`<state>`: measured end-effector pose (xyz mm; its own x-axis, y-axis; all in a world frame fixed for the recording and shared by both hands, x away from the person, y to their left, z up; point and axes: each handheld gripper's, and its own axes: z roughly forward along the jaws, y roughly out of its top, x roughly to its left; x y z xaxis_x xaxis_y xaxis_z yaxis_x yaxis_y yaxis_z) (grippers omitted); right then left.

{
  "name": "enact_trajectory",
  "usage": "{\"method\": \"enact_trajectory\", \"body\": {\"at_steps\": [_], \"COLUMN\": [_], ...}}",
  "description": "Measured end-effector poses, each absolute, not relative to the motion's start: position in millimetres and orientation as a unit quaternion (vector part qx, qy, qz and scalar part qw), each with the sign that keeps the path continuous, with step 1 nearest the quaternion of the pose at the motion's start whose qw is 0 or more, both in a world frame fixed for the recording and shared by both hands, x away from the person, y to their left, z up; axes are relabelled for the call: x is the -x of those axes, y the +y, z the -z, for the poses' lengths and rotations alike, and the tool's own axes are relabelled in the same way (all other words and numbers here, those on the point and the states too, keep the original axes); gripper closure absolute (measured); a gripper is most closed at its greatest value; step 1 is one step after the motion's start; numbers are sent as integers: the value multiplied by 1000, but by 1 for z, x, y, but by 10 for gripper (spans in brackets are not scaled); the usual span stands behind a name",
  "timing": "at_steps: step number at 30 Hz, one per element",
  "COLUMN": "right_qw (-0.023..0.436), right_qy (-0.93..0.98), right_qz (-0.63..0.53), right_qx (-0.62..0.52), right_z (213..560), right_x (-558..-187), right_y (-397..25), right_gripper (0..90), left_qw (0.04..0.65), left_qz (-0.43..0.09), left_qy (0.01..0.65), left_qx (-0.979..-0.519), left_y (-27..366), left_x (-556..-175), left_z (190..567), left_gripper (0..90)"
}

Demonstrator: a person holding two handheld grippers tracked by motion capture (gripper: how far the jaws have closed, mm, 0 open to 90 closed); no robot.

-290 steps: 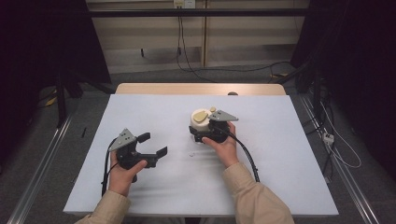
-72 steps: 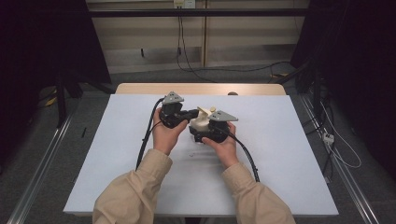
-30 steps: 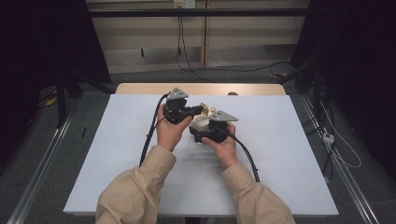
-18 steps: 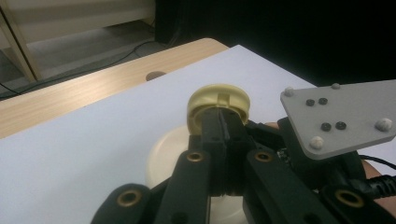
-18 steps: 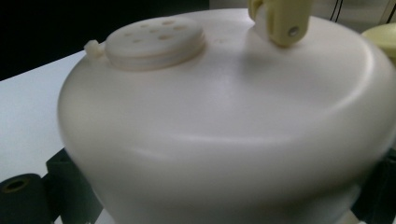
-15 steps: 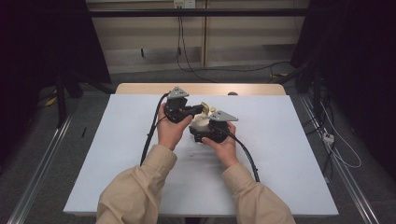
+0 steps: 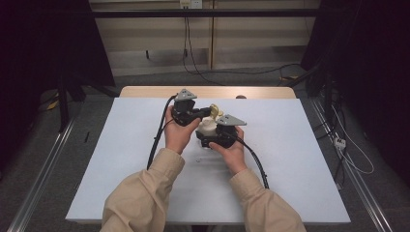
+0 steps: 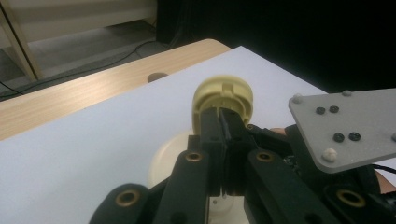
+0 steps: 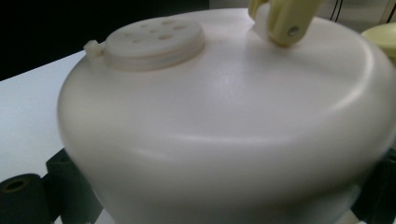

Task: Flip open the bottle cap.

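Left claw [image 8: 224, 140] has its jaws pressed together on the yellow flip lid [image 8: 223, 98], pinching its near edge. Just below and beside it, the right claw [image 7: 212, 140] grips the cream round-bodied container [image 9: 224, 130] from both sides above the white worktop [image 7: 300, 159].

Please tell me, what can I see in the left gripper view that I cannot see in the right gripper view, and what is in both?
Left gripper view: the left tool shut on a yellow flip lid, the other tool's grey plate, and the table's wooden edge.

Right gripper view: the cream container very close, its round cap with holes, and the lid's hinge.

Both: the white table cover and part of the container.
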<state>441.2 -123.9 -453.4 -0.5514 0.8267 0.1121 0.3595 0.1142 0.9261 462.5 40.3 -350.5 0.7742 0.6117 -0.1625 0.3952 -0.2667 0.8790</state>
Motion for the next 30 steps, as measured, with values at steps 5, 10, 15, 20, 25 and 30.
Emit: {"method": "enact_trajectory", "body": {"at_steps": [5,10,15,20,25,30], "right_qw": [225,225,225,223,210,207], "right_qy": [712,711,710,712,728,734], "right_qz": [-519,-519,-518,-510,-491,-485], "right_qx": [-417,-418,-421,-427,-431,-428], "right_z": [453,453,453,452,453,453], "right_x": [-441,-441,-441,-439,-436,-425], "right_y": [-124,-124,-124,-124,-126,-135], "right_gripper": [59,59,56,42,20,36], "left_qw": [513,514,515,515,520,525], "left_qz": [-106,-112,-112,-111,-103,-99], "left_qy": [319,319,321,332,339,344], "left_qx": [-790,-788,-787,-782,-777,-772], "left_y": [40,41,44,52,63,75], "left_x": [-463,-461,-458,-456,-452,-446], "left_z": [351,350,348,352,355,359], "left_gripper": [888,835,731,629,485,334]}}
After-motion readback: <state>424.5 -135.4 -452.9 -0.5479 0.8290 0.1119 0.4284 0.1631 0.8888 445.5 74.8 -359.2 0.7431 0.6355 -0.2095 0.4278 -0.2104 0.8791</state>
